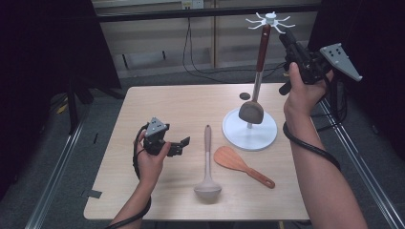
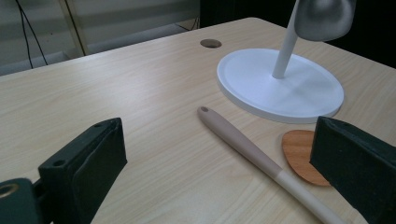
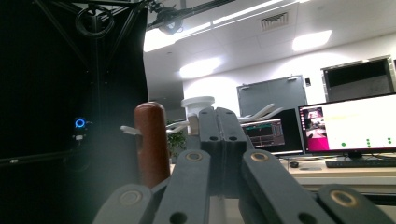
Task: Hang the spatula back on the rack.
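The left gripper [image 1: 184, 142] is spread wide and holds nothing; in its own view the two black jaws stand far apart with bare tabletop between them. The left hand [image 1: 152, 160] grips it low over the left part of the wooden table [image 1: 167, 105], jaws pointing right toward the utensils. The right gripper [image 1: 285, 37] has its jaws pressed together, with nothing visibly between them, and sits just beside the top of the white stand [image 1: 250, 130]. The right hand [image 1: 302, 90] is raised high, forearm reaching up from the bottom right.

Three utensils are present. One spatula [image 1: 251, 110] with a dark red handle hangs from the stand's hooks [image 1: 270, 20]. One beige ladle [image 1: 207, 167] and one orange rice paddle [image 1: 241, 166] lie flat on the table in front of the stand's base, side by side and apart.
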`<action>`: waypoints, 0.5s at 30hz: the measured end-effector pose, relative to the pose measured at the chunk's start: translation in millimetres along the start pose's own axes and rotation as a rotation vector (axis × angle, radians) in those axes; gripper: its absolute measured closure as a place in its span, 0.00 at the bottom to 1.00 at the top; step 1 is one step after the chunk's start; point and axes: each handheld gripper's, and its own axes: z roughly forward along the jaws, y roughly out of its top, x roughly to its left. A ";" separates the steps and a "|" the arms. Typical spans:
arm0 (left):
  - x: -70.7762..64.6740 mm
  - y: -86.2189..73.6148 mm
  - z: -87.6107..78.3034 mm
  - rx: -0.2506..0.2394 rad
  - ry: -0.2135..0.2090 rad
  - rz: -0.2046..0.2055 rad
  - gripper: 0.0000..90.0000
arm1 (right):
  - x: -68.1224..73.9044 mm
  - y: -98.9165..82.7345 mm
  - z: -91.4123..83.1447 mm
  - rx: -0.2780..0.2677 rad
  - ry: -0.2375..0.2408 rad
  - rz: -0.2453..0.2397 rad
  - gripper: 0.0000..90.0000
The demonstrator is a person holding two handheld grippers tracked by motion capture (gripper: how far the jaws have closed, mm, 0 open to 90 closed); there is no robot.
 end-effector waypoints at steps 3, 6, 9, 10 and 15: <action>0.2 1.3 -1.0 -0.005 -0.001 0.003 0.04 | 4.2 -0.8 1.3 0.004 0.013 -0.002 1.00; 0.2 2.1 -2.0 -0.009 0.001 0.005 0.04 | 7.9 -1.9 2.2 0.021 0.027 -0.017 1.00; 0.2 2.8 -2.8 -0.014 0.001 0.001 0.04 | 7.9 -2.7 2.4 0.027 0.025 -0.015 1.00; 0.3 2.9 -3.1 -0.014 0.002 -0.001 0.04 | 7.4 -2.4 2.5 0.025 0.028 -0.013 1.00; 0.4 2.9 -3.0 -0.009 0.001 0.004 0.04 | 9.7 0.3 3.8 0.031 0.033 -0.027 1.00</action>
